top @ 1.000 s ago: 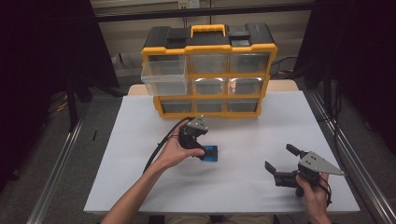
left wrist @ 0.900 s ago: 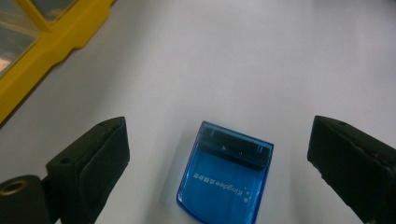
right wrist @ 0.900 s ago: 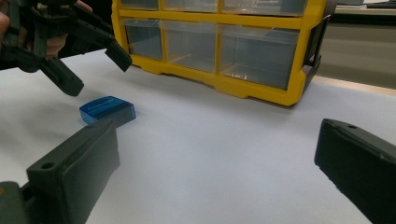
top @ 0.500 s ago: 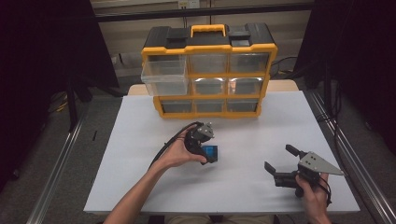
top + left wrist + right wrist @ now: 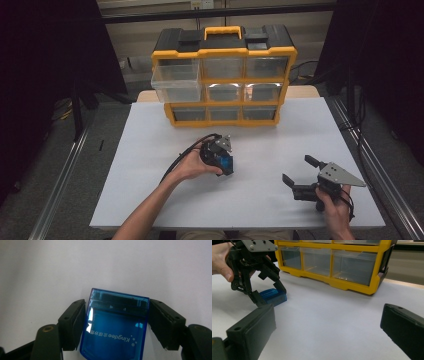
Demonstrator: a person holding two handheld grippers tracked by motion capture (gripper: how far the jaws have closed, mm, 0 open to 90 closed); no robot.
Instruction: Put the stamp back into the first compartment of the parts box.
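Desk [image 5: 150, 150] surface, white, carries your yellow drawer cabinet [image 5: 223, 75] at its far edge, with 1 clear drawer [image 5: 175, 80] pulled out at upper left. Your right tool [image 5: 300, 175] rests near the front right, jaws wide apart around nothing. Your left tool [image 5: 117, 322] has just been closing; its jaws now press both sides of the blue case [image 5: 115, 327], which lies on the desk's middle.

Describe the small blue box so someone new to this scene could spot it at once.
On the white table, in front of the yellow drawer cabinet, it lies between the left tongs. The blue box is translucent, with white lettering.
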